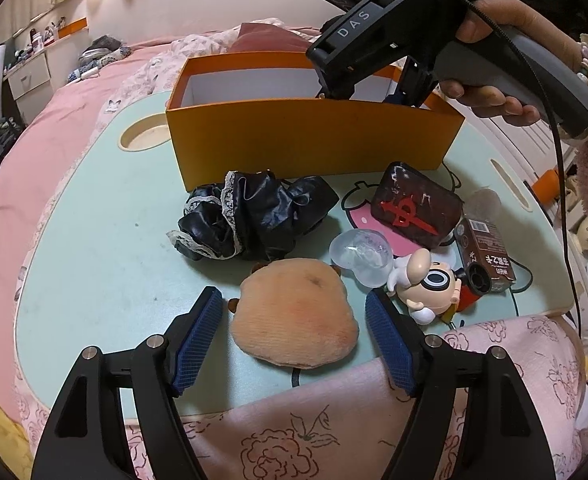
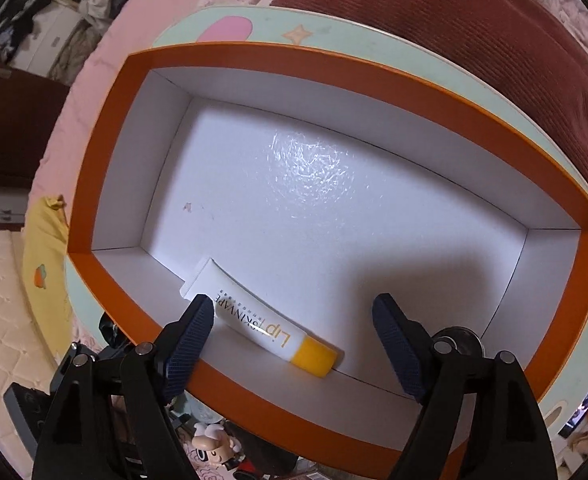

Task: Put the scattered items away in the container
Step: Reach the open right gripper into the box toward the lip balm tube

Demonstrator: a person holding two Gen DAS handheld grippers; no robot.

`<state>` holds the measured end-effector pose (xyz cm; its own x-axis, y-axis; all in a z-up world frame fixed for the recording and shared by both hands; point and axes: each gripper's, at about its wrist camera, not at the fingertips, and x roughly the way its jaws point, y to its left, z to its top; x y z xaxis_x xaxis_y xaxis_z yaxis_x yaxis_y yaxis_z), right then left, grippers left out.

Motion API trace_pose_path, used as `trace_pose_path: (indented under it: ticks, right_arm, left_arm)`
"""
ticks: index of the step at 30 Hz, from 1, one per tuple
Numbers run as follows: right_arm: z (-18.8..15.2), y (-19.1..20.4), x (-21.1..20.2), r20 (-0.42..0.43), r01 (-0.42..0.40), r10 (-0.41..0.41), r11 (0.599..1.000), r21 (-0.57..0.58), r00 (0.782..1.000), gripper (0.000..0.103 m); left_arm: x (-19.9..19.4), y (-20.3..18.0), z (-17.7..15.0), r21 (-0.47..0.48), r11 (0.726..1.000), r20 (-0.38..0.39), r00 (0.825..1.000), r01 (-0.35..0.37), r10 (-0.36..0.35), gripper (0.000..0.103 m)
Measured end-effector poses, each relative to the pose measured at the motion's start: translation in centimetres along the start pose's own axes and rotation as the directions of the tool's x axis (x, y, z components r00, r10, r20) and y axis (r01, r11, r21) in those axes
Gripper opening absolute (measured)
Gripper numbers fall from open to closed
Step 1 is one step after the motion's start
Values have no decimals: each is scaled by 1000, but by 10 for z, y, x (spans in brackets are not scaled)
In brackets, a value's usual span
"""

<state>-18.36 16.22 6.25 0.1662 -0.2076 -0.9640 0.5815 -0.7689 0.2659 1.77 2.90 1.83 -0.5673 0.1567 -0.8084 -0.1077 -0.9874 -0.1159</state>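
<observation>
My left gripper [image 1: 292,295] is open and straddles a tan plush toy [image 1: 294,316] on the mint lap table [image 1: 114,240]; its blue pads stand a little clear of both sides. Beyond the plush lie a black lace-trimmed cloth [image 1: 254,216], a clear plastic piece [image 1: 361,256], a small cartoon figure [image 1: 425,284], a dark red case [image 1: 413,208] and a brown carton [image 1: 485,248]. My right gripper [image 2: 294,300] is open over the orange box [image 2: 94,160]. A white lip-balm tube [image 2: 262,324] with a yellow cap lies on the box floor by the near wall, free of the pads.
The orange box [image 1: 313,128] stands at the back of the table beside a round cup recess [image 1: 146,136]. A hand [image 1: 489,92] holds the right gripper [image 1: 373,92] above the box's right end. Pink bedding surrounds the table, and a dark red cushion [image 2: 473,60] lies behind the box.
</observation>
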Motion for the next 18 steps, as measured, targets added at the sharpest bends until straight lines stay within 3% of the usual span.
trace_pose_path:
  ticks: [2,4,7,18]
  right_arm:
    - [-2,-4,-1,5,3,-3,1000,3,1000,79]
    - [1,-6,-6,16,82,-82,997,3,996,66]
    - [2,-7,-11,18,176,-176,984,8,984,65]
    - [1,6,-46,41,193,-189,964,-184,981,65]
  left_arm:
    - [0,-1,0,4,1000,0,1000,-3,3,74]
    - [0,0,0,4,1000,1,1000,0,0,74]
    - [0,1,0,3,1000,3,1000,5,-5,74]
    - [-8,26,40,-37,996,-11,997,77,-77,74]
